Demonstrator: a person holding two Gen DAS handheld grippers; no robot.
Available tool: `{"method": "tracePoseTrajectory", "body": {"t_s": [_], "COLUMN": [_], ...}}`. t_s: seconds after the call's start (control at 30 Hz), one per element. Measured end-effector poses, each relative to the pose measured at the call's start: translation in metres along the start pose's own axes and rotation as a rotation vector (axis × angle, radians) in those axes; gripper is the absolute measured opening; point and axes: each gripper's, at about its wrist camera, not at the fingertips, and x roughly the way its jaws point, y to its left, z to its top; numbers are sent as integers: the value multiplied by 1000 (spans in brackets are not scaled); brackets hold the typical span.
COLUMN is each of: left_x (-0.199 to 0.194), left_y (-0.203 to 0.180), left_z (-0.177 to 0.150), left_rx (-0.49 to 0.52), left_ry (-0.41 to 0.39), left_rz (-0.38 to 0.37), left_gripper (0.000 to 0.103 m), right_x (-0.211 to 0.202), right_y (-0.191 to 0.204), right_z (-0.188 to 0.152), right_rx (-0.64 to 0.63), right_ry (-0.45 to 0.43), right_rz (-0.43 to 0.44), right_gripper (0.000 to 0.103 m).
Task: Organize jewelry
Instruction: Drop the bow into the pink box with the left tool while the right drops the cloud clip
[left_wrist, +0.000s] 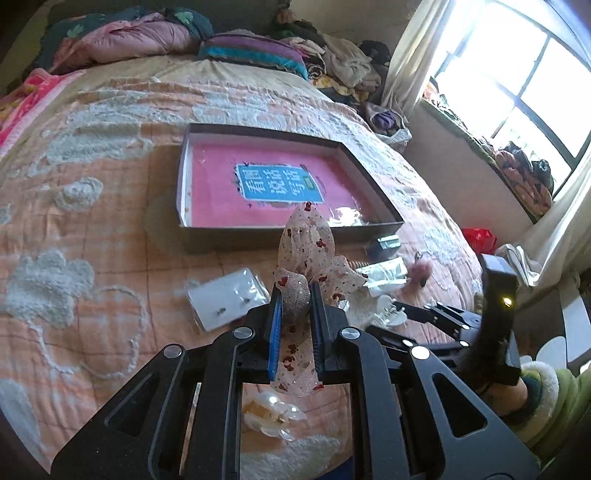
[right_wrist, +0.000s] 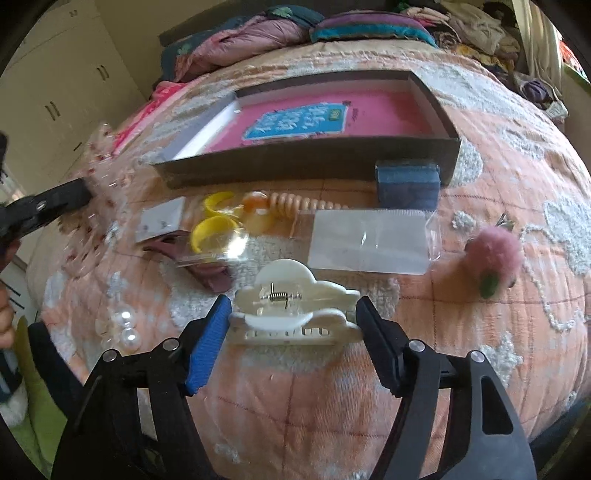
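My left gripper (left_wrist: 295, 295) is shut on a sheer pink bow with red specks (left_wrist: 306, 240) and holds it above the bed, short of the dark shallow box (left_wrist: 280, 236) lined with a pink book. My right gripper (right_wrist: 293, 314) stands with its jaws on both sides of a white cloud-shaped hair claw (right_wrist: 295, 314) that lies on the bedspread; the jaws touch its ends. The right gripper also shows in the left wrist view (left_wrist: 406, 314). The left gripper with the blurred bow shows at the left of the right wrist view (right_wrist: 70, 195).
On the bedspread before the box (right_wrist: 306, 162) lie a yellow ring pack (right_wrist: 214, 229), a coiled hair tie (right_wrist: 295, 205), a clear packet (right_wrist: 369, 240), a blue box (right_wrist: 406, 182), a pink pompom (right_wrist: 491, 254), pearl clip (right_wrist: 125, 328) and an earring card (left_wrist: 229, 295). Bedding is piled behind.
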Motion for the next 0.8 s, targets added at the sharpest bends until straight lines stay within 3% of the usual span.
{"method": "tracePoseTrajectory", "body": {"t_s": [0.23, 0.43, 0.8], "left_x": [-9, -21, -1], "left_y": [8, 13, 18], "left_z": [18, 44, 95], "left_rx": [-22, -31, -20], "left_ry": [-42, -102, -145], "left_rz": [15, 54, 141], "left_gripper": [8, 8, 9], "right_x": [-46, -85, -95], "right_y": [-4, -14, -55], "right_z": [10, 44, 120], "right_rx": [10, -1, 53], "right_ry": [-80, -185, -295], "right_rz": [65, 53, 1], "right_gripper": [68, 68, 68]}}
